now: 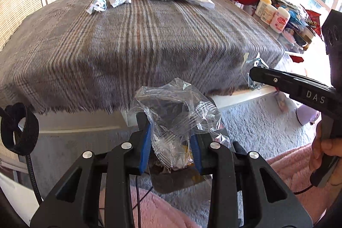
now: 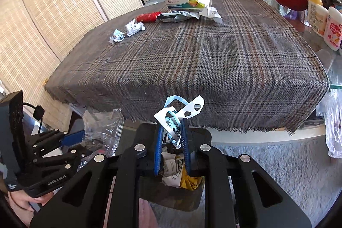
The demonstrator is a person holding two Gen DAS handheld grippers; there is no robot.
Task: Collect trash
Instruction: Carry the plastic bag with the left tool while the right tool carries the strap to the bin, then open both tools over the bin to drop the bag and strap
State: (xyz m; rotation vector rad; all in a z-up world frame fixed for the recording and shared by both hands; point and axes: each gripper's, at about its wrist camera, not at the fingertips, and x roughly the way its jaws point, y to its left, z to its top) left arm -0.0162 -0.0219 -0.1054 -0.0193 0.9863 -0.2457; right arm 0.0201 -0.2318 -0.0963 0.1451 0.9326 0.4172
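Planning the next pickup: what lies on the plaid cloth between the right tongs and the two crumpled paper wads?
Nothing: in the right wrist view, bare plaid cloth stretches from the right tongs to the crumpled paper wads.

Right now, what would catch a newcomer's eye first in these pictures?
Each tool holds trash above the bin at the bottom: the left tool grips crumpled clear plastic wrap, the right tool a torn white-and-blue wrapper. Behind them lies the plaid cloth, with more litter at its far end.

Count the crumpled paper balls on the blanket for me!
2. Both lie at the far left: a bluish ball, and a white ball beside the red can.
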